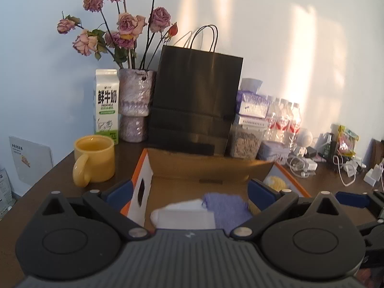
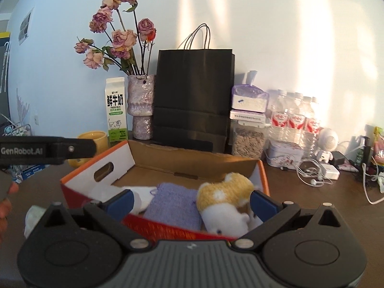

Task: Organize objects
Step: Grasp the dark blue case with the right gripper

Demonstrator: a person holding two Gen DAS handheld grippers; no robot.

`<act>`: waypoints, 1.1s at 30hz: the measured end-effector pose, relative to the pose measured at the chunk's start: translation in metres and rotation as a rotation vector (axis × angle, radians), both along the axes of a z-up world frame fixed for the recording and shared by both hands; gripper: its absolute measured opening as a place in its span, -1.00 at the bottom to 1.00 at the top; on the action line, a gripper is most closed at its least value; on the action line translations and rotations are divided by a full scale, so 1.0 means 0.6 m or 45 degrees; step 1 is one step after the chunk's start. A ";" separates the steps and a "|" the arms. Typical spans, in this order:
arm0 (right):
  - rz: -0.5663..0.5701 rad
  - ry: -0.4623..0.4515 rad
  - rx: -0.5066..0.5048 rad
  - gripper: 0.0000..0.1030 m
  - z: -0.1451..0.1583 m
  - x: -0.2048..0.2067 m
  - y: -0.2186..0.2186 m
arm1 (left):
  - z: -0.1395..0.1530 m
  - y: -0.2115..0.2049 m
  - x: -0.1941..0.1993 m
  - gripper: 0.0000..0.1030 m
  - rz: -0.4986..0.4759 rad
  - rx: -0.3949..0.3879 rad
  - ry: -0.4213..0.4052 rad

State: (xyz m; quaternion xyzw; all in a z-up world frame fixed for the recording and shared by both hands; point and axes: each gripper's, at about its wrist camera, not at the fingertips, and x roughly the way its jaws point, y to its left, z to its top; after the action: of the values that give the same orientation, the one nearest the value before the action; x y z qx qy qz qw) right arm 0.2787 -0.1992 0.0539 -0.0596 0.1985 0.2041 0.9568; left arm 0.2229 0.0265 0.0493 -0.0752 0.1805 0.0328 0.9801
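- Dark brown wood is the surface I work on, a table that stands against a pale wall with warm patches of sunlight on it.
- An open cardboard box with an orange rim and a white side sits near me on the table; inside it lie a purple knitted cloth, a white item that is blurred for me, and a yellow and white plush toy.
- My left gripper hangs over the near part of the box with the fingers spread wide and nothing between them; the purple cloth and the white item are below it.
- My right gripper is also spread wide and holds nothing; it is at the red near wall of the box, with the cloth and the plush toy seen between its blue pads.
- At the left of the box stands a yellow mug, and behind it a milk carton and a vase with dried roses.
- A black paper bag stands upright behind the box, touching the wall or very near it, I cannot tell which.
- At the right of the bag I see a jar of seeds, water bottles, and white cables loose on the table.
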 end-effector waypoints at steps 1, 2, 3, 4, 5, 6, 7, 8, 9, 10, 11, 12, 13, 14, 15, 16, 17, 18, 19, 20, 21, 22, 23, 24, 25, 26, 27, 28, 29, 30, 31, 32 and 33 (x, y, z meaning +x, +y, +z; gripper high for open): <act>-0.003 0.006 -0.004 1.00 -0.002 -0.007 -0.007 | -0.003 0.001 -0.007 1.00 0.003 0.001 0.010; -0.007 0.014 -0.008 1.00 -0.004 -0.014 -0.014 | -0.006 0.003 -0.013 1.00 0.006 0.002 0.021; -0.009 0.019 -0.011 1.00 -0.007 -0.019 -0.020 | -0.009 0.005 -0.019 1.00 0.011 0.002 0.031; -0.011 0.024 -0.016 1.00 -0.010 -0.025 -0.026 | -0.011 0.007 -0.024 1.00 0.014 0.004 0.039; -0.014 0.032 -0.022 1.00 -0.014 -0.032 -0.031 | -0.014 0.008 -0.030 1.00 0.017 0.007 0.047; -0.017 0.039 -0.027 1.00 -0.017 -0.037 -0.037 | -0.017 0.010 -0.036 1.00 0.019 0.010 0.057; -0.018 0.046 -0.033 1.00 -0.022 -0.043 -0.043 | -0.020 0.012 -0.042 1.00 0.020 0.015 0.066; -0.020 0.054 -0.037 1.00 -0.027 -0.049 -0.048 | -0.024 0.014 -0.047 1.00 0.023 0.021 0.074; -0.022 0.064 -0.041 1.00 -0.032 -0.054 -0.054 | -0.027 0.016 -0.053 1.00 0.026 0.026 0.084; -0.023 0.072 -0.045 1.00 -0.036 -0.059 -0.059 | -0.032 0.019 -0.059 1.00 0.030 0.029 0.095; -0.024 0.080 -0.049 1.00 -0.041 -0.065 -0.063 | -0.036 0.022 -0.065 1.00 0.034 0.030 0.106; -0.024 0.090 -0.053 1.00 -0.047 -0.070 -0.069 | -0.040 0.025 -0.070 1.00 0.038 0.031 0.115; -0.023 0.099 -0.056 1.00 -0.051 -0.075 -0.073 | -0.045 0.028 -0.078 1.00 0.043 0.034 0.126; -0.021 0.109 -0.060 1.00 -0.056 -0.080 -0.076 | -0.050 0.030 -0.084 1.00 0.046 0.038 0.136; -0.020 0.121 -0.064 1.00 -0.061 -0.085 -0.080 | -0.055 0.033 -0.091 1.00 0.045 0.042 0.145; -0.018 0.130 -0.067 1.00 -0.066 -0.089 -0.083 | -0.061 0.036 -0.098 1.00 0.040 0.047 0.159; -0.016 0.137 -0.068 1.00 -0.070 -0.094 -0.086 | -0.067 0.038 -0.105 1.00 0.039 0.053 0.172; -0.014 0.145 -0.067 1.00 -0.075 -0.099 -0.090 | -0.073 0.040 -0.111 1.00 0.038 0.057 0.186; -0.013 0.154 -0.065 1.00 -0.079 -0.102 -0.094 | -0.080 0.044 -0.117 1.00 0.038 0.060 0.198; -0.011 0.162 -0.063 1.00 -0.084 -0.105 -0.097 | -0.086 0.047 -0.122 1.00 0.041 0.063 0.210; -0.009 0.170 -0.060 1.00 -0.088 -0.108 -0.101 | -0.091 0.050 -0.126 1.00 0.047 0.064 0.221; -0.009 0.175 -0.055 1.00 -0.092 -0.110 -0.103 | -0.097 0.054 -0.129 1.00 0.054 0.062 0.234; -0.009 0.179 -0.050 1.00 -0.095 -0.110 -0.105 | -0.103 0.058 -0.131 1.00 0.063 0.057 0.244; -0.011 0.184 -0.045 1.00 -0.097 -0.109 -0.107 | -0.107 0.062 -0.132 1.00 0.074 0.052 0.254; -0.017 0.188 -0.040 1.00 -0.097 -0.106 -0.108 | -0.110 0.065 -0.134 1.00 0.085 0.046 0.262; -0.022 0.190 -0.034 1.00 -0.098 -0.105 -0.109 | -0.112 0.068 -0.137 1.00 0.091 0.041 0.264; -0.025 0.192 -0.029 1.00 -0.098 -0.103 -0.109 | -0.114 0.070 -0.138 1.00 0.095 0.038 0.265; -0.025 0.195 -0.026 1.00 -0.100 -0.100 -0.109 | -0.115 0.072 -0.140 1.00 0.098 0.036 0.265; -0.024 0.200 -0.024 1.00 -0.101 -0.097 -0.108 | -0.115 0.072 -0.141 1.00 0.099 0.035 0.265; -0.023 0.206 -0.026 1.00 -0.103 -0.094 -0.107 | -0.115 0.073 -0.142 1.00 0.099 0.035 0.265; -0.023 0.215 -0.030 1.00 -0.104 -0.091 -0.105 | -0.116 0.073 -0.143 1.00 0.099 0.036 0.266; -0.024 0.224 -0.034 1.00 -0.105 -0.087 -0.102 | -0.116 0.073 -0.143 1.00 0.099 0.037 0.268; -0.026 0.227 -0.036 1.00 -0.107 -0.084 -0.101 | -0.116 0.073 -0.142 1.00 0.099 0.038 0.270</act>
State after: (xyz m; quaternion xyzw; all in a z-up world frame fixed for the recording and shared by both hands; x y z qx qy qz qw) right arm 0.2286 -0.2599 -0.0102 -0.0525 0.2863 0.1962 0.9364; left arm 0.1374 0.0700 -0.0206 -0.0635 0.2797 0.0813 0.9545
